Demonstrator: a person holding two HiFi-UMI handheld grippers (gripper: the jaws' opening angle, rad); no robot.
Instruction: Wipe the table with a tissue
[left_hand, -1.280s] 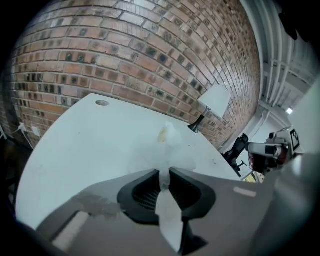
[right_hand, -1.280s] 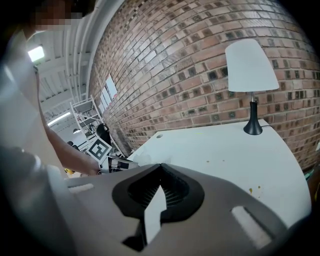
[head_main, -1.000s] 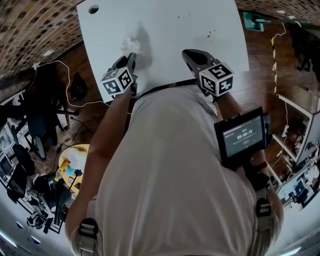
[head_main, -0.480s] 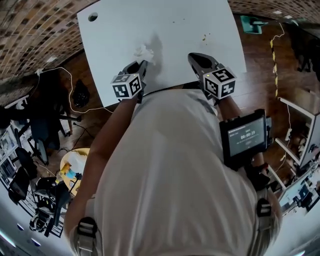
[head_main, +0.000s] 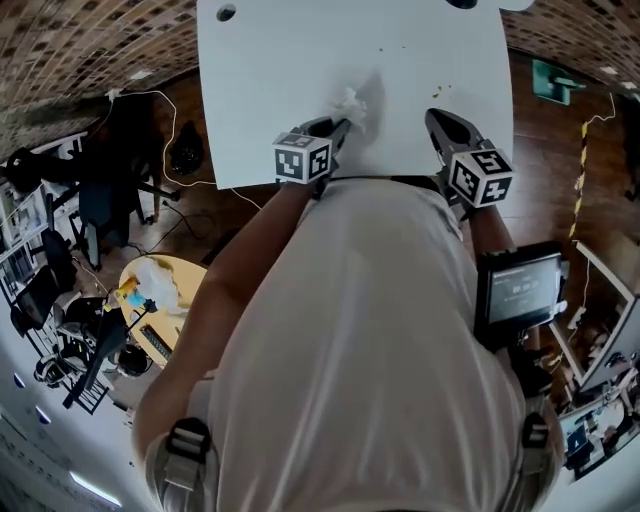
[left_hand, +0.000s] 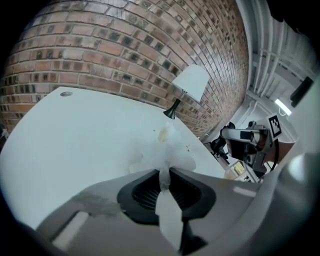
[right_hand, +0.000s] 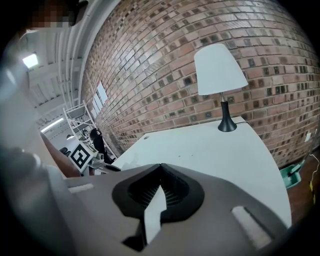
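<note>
Okay, we judge wiping is under way: our left gripper (head_main: 340, 124) is clamped on the tissue (head_main: 352, 103), which lies on the table (head_main: 270, 90) left of the crumbs (head_main: 441, 90). Our right gripper (head_main: 433, 116), jaws together and empty, sits just near-side of the crumbs. Next: sweep the tissue right across them.

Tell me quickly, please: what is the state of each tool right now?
Left tool: closed, holding the tissue.
Right tool: closed, holding nothing.
</note>
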